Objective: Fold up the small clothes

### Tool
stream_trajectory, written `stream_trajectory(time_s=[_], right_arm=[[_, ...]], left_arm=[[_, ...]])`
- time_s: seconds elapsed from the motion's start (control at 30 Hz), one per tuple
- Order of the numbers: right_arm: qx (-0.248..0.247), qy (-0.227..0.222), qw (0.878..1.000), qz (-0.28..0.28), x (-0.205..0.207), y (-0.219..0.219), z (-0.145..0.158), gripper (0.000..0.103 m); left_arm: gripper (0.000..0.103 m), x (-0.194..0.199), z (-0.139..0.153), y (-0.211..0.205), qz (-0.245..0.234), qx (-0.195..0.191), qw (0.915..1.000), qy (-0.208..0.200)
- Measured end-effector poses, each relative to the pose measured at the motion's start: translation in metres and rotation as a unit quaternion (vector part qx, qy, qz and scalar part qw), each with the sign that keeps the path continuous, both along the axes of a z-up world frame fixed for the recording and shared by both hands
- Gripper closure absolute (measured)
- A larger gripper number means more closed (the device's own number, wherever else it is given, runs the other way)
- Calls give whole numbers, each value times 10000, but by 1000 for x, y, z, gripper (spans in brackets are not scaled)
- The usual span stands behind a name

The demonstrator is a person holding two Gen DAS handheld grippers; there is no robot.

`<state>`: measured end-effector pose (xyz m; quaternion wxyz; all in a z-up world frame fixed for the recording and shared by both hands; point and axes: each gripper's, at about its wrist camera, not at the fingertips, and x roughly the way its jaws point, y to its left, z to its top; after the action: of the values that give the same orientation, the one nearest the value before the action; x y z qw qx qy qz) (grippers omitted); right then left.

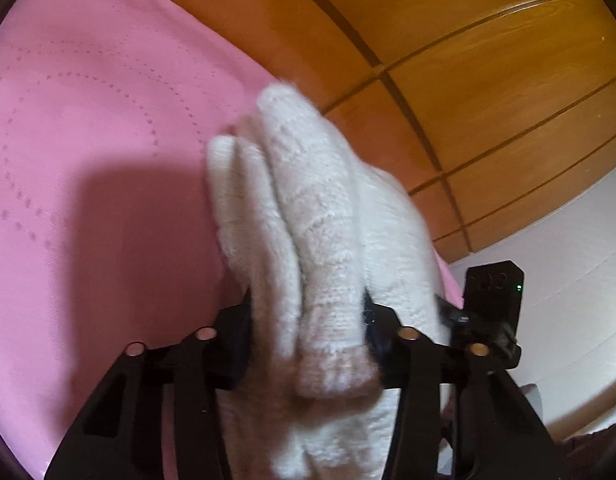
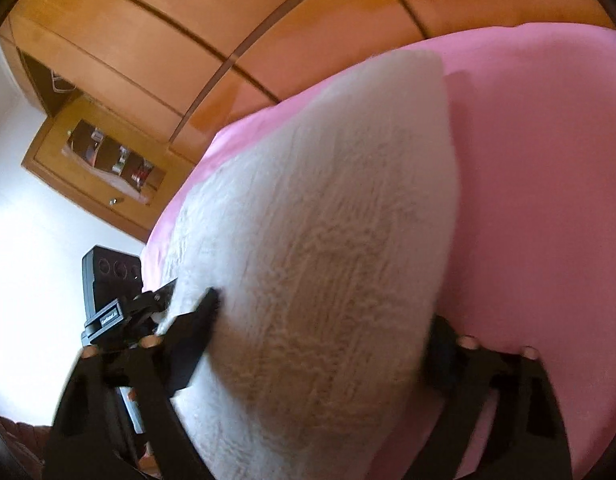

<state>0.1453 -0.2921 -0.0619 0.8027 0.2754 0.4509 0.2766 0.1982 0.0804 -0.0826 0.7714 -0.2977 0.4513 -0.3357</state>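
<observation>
Both the left tongs (image 1: 308, 344) and right tongs (image 2: 328, 344) grip the white knitted garment (image 1: 316, 208), its length running forward over the pink bed (image 1: 87, 160).

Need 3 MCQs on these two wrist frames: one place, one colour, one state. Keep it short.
1. Where does the white knit garment lie?
A. between the left gripper's fingers
B. on a wooden floor
C. in a basket

2. What colour is the sheet under it?
A. blue
B. pink
C. grey

3. What is the right gripper doing?
A. shut on nothing
B. hanging clear of the cloth
C. closed on the garment

Key: 1 A, bunched knit sits between the black fingers; 2 B, pink in both views; 3 C, the finger dents the knit.
</observation>
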Motion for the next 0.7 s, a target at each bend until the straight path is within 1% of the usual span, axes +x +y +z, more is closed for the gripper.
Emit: stream_trajectory(time_s=[0.03, 0.07, 0.17, 0.27, 0.3, 0.37, 0.43, 0.53, 0.6, 0.63, 0.7], right_arm=[[90, 14, 10000, 3, -1, 0, 1, 40], [131, -25, 9999, 18, -2, 0, 5, 45], [137, -193, 9996, 177, -7, 9, 23, 51], [374, -525, 9967, 502, -9, 31, 49, 53], [408, -704, 9942, 707, -9, 46, 62, 53], [413, -928, 9894, 1038, -8, 67, 80, 53], [418, -1155, 9825, 1401, -7, 93, 97, 53], [560, -1395, 9704, 1889, 1, 129, 117, 54], [624, -1359, 9661, 2103, 15, 152, 117, 53], [610, -1315, 9652, 2177, 23, 162, 113, 53], [506, -1130, 9667, 2238, 38, 177, 97, 53]], left_arm=[[65, -2, 1, 2, 9, -150, 9999, 3], [65, -5, 3, 4, 17, -239, 9997, -27], [65, -15, 14, 10, 29, -322, 9994, -128], [65, -30, 28, 18, 155, -241, 9992, -260], [65, -35, 33, 23, 240, -235, 9990, -282], [66, -48, 45, 41, 518, -237, 9976, -382], [66, -62, 60, 64, 850, -333, 9944, -537], [65, -82, 89, 96, 1275, -206, 9874, -919], [66, -92, 102, 114, 1507, 8, 9824, -1106], [66, -93, 106, 121, 1642, 145, 9796, -1151], [66, -90, 105, 129, 1810, 416, 9760, -1137]])
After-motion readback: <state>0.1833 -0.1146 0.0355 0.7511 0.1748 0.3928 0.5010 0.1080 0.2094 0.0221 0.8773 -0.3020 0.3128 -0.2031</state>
